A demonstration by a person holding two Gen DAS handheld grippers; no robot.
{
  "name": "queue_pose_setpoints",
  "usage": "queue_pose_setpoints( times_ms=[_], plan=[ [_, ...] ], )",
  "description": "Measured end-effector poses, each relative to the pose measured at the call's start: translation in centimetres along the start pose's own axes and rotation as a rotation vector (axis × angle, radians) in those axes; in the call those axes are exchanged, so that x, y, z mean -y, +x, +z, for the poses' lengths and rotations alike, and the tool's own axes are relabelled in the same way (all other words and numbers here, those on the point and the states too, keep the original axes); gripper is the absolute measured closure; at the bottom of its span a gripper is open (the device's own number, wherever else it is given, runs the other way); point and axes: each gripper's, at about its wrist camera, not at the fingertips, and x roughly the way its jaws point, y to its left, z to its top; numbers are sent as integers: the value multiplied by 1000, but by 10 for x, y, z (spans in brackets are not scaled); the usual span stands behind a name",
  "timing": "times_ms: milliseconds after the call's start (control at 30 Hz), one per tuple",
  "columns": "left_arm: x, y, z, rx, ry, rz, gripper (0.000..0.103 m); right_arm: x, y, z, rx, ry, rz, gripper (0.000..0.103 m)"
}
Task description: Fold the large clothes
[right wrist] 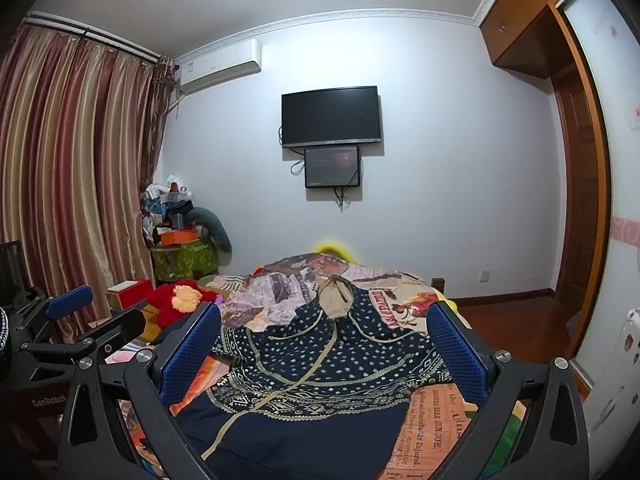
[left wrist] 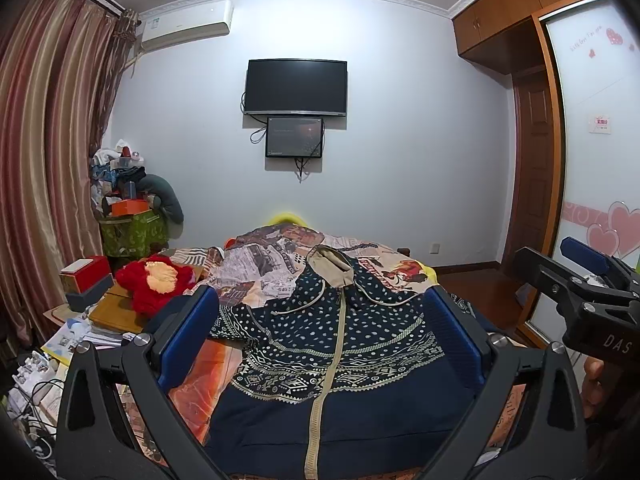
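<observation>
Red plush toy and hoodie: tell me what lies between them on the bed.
Only printed bedspread between the red plush toy and the hoodie, in both wrist views.

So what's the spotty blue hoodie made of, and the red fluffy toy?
The hoodie looks like soft matte knit cotton or fleece: it lies limp and creased, with a printed pattern. The red toy looks like shaggy plush, from its fuzzy outline. Neither fibre can be told for sure.

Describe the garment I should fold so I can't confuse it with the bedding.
Start at the bed under the wall TV. Spread on its newspaper-print cover lies a navy hoodie. Beige zipper, tan-lined hood and white dotted pattern set it apart from the red plush toy to its left.
</observation>
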Motion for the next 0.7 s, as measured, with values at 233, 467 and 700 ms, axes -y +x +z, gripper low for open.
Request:
queue_pose_setpoints(
  times_ms=[233, 467, 700],
  plan=[
    [0, 0, 1, -1, -1, 1, 0, 0, 0, -1, 0, -1, 0, 0],
    [1, 1, 2, -5, -5, -3, 0, 1, -1, 2, 0, -1, -1, 0],
    [1, 2, 1, -8, -6, -3, 0, 0, -2, 0, 0, -1, -2, 0]
  ],
)
